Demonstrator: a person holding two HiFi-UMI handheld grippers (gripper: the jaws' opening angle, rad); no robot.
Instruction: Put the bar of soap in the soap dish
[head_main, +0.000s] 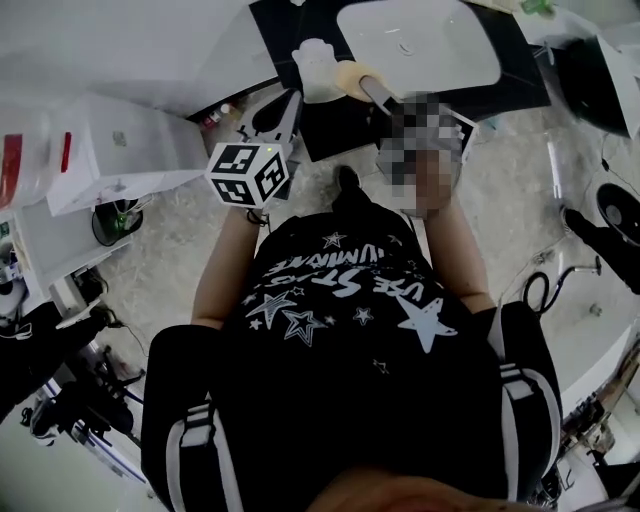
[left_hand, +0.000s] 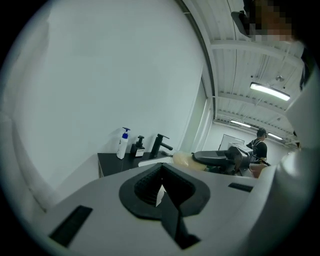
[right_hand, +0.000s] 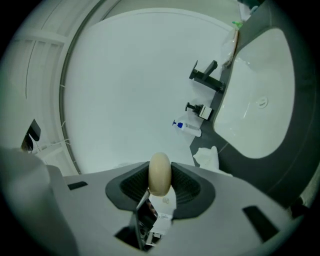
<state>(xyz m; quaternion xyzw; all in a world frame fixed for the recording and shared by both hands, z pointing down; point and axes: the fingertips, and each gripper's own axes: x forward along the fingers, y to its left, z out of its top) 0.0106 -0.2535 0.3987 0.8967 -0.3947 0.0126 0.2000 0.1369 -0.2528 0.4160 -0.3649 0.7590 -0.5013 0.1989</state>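
**Right claw clamped on soap bar; dish not yet loaded**

Right gripper (right_hand: 160, 176) has its jaws closed on the bar of soap (right_hand: 160, 172), a pale tan oval standing on edge between the ribbed black pads, its upper end proud of them. Grip looks firm on both sides.

Left gripper (left_hand: 161, 174) has its jaws together with nothing between them; only a thin sliver of light shows behind the pad tips. In the head view it sits left of the soap, apart from it, its marker cube (head_main: 248, 172) toward the person.

Location of soap: in the head view it is held over the black countertop (head_main: 330, 130), just beside the right edge of the soap dish (head_main: 318, 68), a white lobed item at the counter's front. Whether soap and dish touch cannot be determined. The soap is not in the dish.

Surroundings: the white sink basin (head_main: 420, 45) lies right of the dish. The right gripper view shows a black faucet (right_hand: 206, 77), a small black dispenser (right_hand: 199, 109) and a white pump bottle (right_hand: 187, 127) along the wall.
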